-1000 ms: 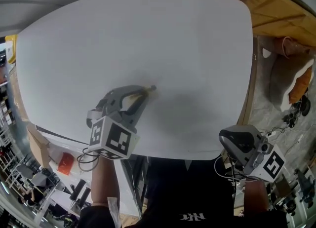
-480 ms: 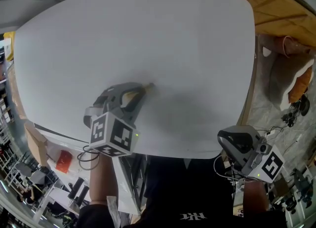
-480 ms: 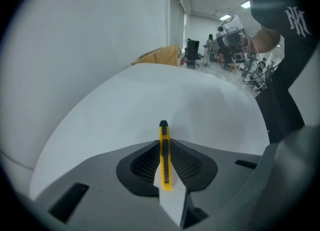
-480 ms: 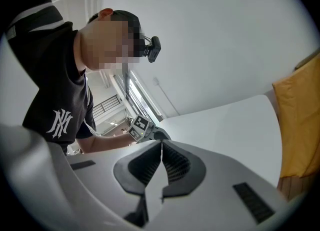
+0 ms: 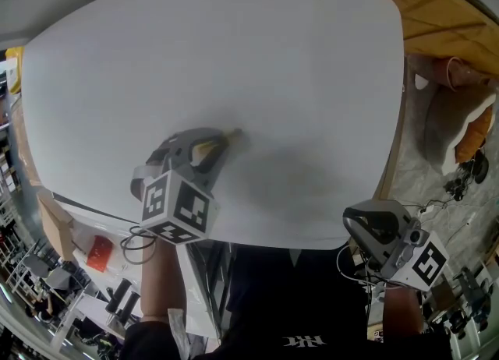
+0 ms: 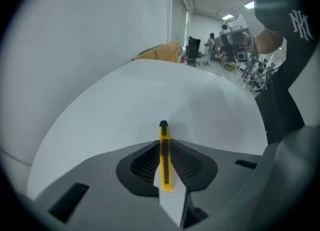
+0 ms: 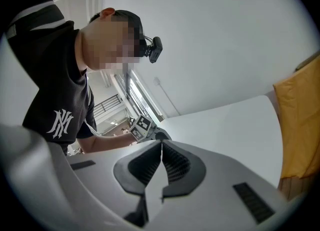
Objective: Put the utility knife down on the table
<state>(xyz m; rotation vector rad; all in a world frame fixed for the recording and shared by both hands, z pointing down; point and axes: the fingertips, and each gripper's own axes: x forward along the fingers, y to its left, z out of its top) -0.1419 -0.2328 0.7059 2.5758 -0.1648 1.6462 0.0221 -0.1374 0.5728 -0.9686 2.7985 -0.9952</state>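
While the left gripper [image 5: 221, 142] hangs low over the white table [image 5: 281, 54], its jaws pinch the yellow utility knife [image 6: 164, 142] edge-on, tip forward, likely ready to lay it flat. Off the table's near edge, the right gripper [image 7: 161, 150] idles, jaws pressed together on nothing.

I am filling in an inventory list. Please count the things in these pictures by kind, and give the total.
knife: 1, yellow
claws: 2, the left claw shut on the knife, the right claw shut and empty
table: 1, white
total: 4
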